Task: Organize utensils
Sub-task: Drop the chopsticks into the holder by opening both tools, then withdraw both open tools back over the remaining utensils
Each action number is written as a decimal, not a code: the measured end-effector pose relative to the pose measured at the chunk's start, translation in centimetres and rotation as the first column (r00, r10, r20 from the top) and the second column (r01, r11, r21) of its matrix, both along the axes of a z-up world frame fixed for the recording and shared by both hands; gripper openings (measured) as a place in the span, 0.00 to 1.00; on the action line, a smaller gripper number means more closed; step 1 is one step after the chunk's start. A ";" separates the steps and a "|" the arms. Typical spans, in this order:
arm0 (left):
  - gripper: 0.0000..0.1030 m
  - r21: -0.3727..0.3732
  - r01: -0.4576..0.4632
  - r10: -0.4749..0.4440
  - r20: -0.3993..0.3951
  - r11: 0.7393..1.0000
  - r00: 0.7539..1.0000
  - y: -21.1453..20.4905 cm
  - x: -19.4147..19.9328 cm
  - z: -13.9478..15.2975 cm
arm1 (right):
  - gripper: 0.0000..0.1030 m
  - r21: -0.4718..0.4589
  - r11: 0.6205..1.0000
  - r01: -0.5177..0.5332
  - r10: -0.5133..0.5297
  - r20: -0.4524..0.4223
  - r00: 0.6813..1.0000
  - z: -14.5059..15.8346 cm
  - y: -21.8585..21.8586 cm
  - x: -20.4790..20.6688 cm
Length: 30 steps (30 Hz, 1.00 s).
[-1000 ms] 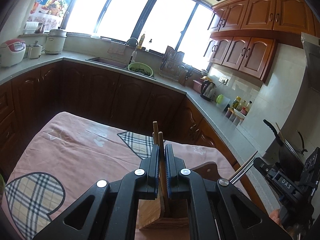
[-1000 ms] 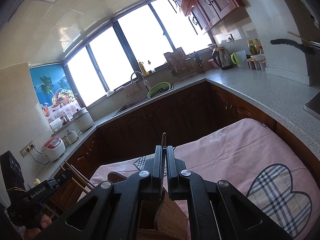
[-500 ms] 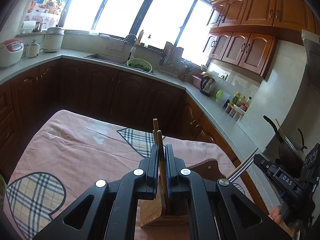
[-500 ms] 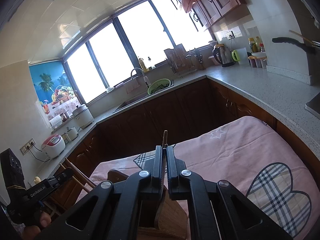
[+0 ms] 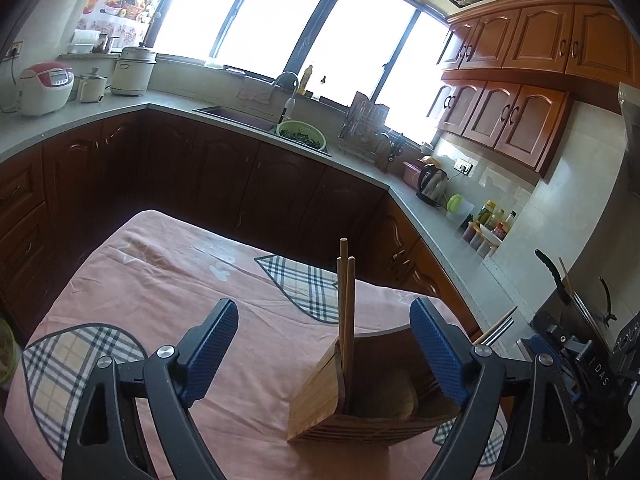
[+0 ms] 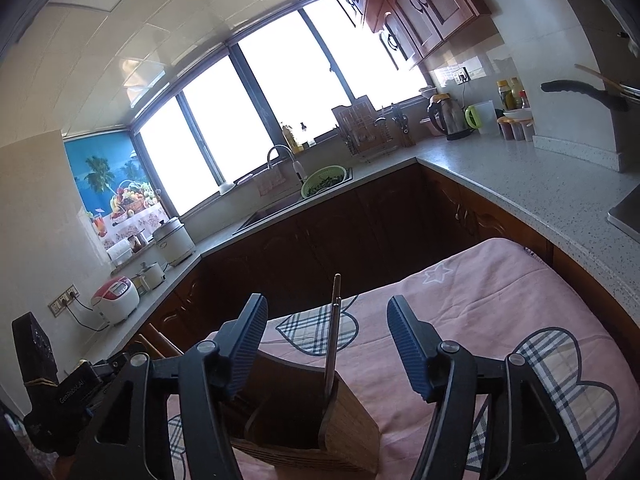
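Note:
A wooden utensil holder (image 5: 360, 396) stands on the pink tablecloth (image 5: 160, 280). A pair of wooden chopsticks (image 5: 346, 300) stands upright in its left compartment. My left gripper (image 5: 324, 344) is open, its jaws wide on either side of the chopsticks, touching nothing. In the right wrist view the same holder (image 6: 320, 428) holds dark chopsticks (image 6: 333, 336) upright. My right gripper (image 6: 326, 344) is open around them, empty. Each gripper shows at the edge of the other's view, with chopstick tips (image 5: 496, 326) seeming to protrude beside it.
The table with the pink cloth (image 6: 500, 300) and plaid heart patches stands in an L-shaped kitchen. Dark cabinets (image 5: 240, 184) and a grey counter (image 6: 520, 184) run behind. A sink with a green colander (image 5: 301, 133), kettle (image 5: 432, 184) and rice cooker (image 5: 44, 88) sit on the counter.
Both grippers were shut on chopsticks above the holder. Now both have opened wide, and the chopsticks stand released in the holder.

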<state>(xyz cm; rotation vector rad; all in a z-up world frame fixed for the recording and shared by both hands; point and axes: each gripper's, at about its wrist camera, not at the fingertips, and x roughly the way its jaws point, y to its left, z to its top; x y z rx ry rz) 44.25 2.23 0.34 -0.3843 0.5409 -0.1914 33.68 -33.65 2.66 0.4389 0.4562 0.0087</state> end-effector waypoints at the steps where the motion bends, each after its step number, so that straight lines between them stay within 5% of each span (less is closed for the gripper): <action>1: 0.86 -0.003 -0.002 0.002 -0.008 1.000 1.000 0.2 -0.4 0.0 | 0.81 0.002 1.000 -0.002 0.002 0.006 1.000 0.1 0.0 -0.3; 4: 0.86 -0.002 -0.002 0.002 -0.031 1.000 1.000 0.7 -1.6 0.1 | 0.89 -0.009 1.000 -0.007 0.008 0.020 1.000 0.4 0.3 -1.2; 30: 0.86 0.048 0.057 -0.052 -0.100 0.997 0.994 5.1 -19.9 2.9 | 0.90 -0.057 0.995 -0.077 0.076 -0.021 0.997 1.5 2.6 -14.3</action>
